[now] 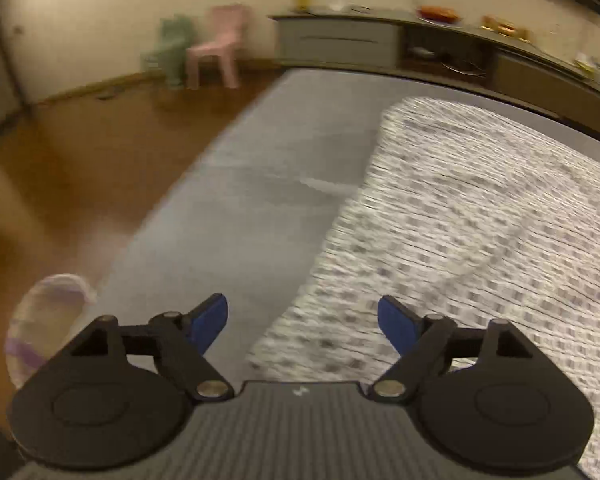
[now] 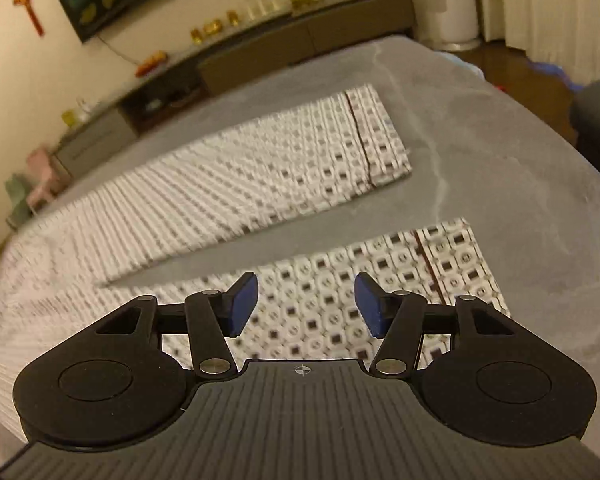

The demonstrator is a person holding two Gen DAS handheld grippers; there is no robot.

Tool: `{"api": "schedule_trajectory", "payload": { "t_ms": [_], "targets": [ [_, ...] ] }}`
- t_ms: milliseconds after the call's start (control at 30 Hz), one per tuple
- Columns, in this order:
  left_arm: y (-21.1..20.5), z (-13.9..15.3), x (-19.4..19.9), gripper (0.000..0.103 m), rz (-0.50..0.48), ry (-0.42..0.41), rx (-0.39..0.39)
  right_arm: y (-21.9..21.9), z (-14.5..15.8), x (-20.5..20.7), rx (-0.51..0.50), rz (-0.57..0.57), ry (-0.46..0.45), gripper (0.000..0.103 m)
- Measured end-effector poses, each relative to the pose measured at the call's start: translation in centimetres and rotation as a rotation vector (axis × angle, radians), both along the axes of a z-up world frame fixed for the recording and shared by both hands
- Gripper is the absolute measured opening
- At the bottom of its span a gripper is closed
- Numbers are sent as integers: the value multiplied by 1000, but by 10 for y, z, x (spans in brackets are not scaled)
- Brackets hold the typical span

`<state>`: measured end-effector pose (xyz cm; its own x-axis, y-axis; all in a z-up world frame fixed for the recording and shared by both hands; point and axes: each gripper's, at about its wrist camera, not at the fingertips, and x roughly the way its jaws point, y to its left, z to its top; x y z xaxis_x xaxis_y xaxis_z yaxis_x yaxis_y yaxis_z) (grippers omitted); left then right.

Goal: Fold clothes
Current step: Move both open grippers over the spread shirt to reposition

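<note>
Left gripper (image 1: 302, 322) is hanging open over the grey table (image 1: 260, 184), with nothing between its blue fingertips (image 1: 210, 322). Its jaws are standing wide, and below them the near left edge of the patterned trousers (image 1: 480, 232) is passing, blurred by motion. On the left of this view the wooden floor (image 1: 80, 152) is showing, with a pink chair (image 1: 216, 46) and a low cabinet (image 1: 340, 42) by the wall. The garment is lying flat on the table, its waist part filling the right side of the left wrist view.

In the right wrist view the two legs are lying apart in a V shape, the far leg (image 2: 260, 168) and the near leg (image 2: 380, 280), each with a dark line near its hem. Right gripper (image 2: 306, 304) is hovering just above the near leg, holding nothing. Its jaws are parting only half way, and whether the pads touch the cloth I cannot tell.

I judge that folding is only starting: the trousers are spread out, no fold is visible yet. The next move is probably calling for both grippers to go down and pinch one edge of the near leg, left near the waist and right near the hem, then to carry it over the far leg. Thin cloth needs a low, careful pinch.
</note>
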<state>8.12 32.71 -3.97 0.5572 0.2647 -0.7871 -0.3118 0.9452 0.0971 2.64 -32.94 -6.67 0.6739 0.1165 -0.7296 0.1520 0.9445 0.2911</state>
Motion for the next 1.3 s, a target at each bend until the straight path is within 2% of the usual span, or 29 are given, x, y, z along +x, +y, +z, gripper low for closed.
{"api": "schedule_trajectory", "payload": {
  "t_ms": [100, 200, 233, 300, 333, 367, 400, 433, 467, 533, 567, 600, 667, 700, 800, 833, 867, 933, 1033, 1133, 1200, 1233, 1267, 1300],
  "targets": [
    [1, -17, 19, 79, 26, 66, 26, 14, -11, 4, -55, 66, 47, 52],
    [17, -19, 29, 76, 92, 14, -30, 27, -21, 0, -133, 122, 78, 52],
    [17, -22, 35, 76, 96, 20, -28, 31, -22, -2, -176, 134, 76, 48],
    [14, -35, 46, 81, 95, 84, 55, 33, -25, -5, -262, 129, 83, 47],
    [12, -35, 49, 90, 115, 87, 107, 32, -26, -5, -285, 111, 88, 55],
    [11, -35, 51, 90, 133, 89, 155, 29, -27, -6, -294, 96, 92, 55],
    [12, -34, 52, 90, 146, 94, 164, 25, -26, -6, -283, 86, 94, 54],
    [10, -33, 52, 88, 152, 96, 174, 22, -24, -7, -273, 77, 95, 54],
    [8, -31, 52, 81, 158, 98, 187, 18, -23, -7, -263, 67, 97, 54],
    [-6, -20, 52, 71, 161, 67, 278, 15, -20, -8, -244, 46, 79, 50],
    [-14, -12, 52, 72, 156, 40, 321, 15, -16, -9, -246, 36, 55, 50],
    [-22, -3, 51, 73, 134, -16, 324, 16, -13, -9, -247, 29, 31, 50],
    [-31, 6, 54, 87, 79, -114, 239, 18, -9, -5, -241, 23, -3, 50],
    [-33, 2, 62, 87, 49, -107, 188, 19, -10, -2, -237, 25, 5, 50],
    [-30, -28, 87, 79, 31, 8, 141, 22, -25, 10, -280, 28, 76, 52],
    [-25, -34, 87, 86, 58, 4, 144, 20, -28, 11, -305, 15, 87, 60],
    [-16, -35, 86, 88, 95, 5, 149, 15, -28, 13, -307, -6, 99, 61],
    [2, -34, 89, 85, 196, 16, 131, 4, -28, 14, -315, -38, 112, 58],
    [6, -18, 82, 66, 231, -27, 100, -5, -21, 16, -289, -62, 79, 46],
    [-25, 1, 80, 80, 77, -134, 64, -8, -15, 20, -225, -54, 36, 46],
    [-45, -5, 91, 81, -47, -114, 38, -8, -14, 26, -208, -41, 24, 45],
    [-52, -13, 100, 80, -90, -78, 47, -4, -20, 33, -247, -23, 52, 45],
    [-56, -22, 108, 78, -113, -37, 70, -1, -26, 40, -286, -4, 79, 45],
    [-56, -30, 115, 84, -102, -18, 95, -1, -28, 47, -306, -5, 97, 48]
  ]
}}
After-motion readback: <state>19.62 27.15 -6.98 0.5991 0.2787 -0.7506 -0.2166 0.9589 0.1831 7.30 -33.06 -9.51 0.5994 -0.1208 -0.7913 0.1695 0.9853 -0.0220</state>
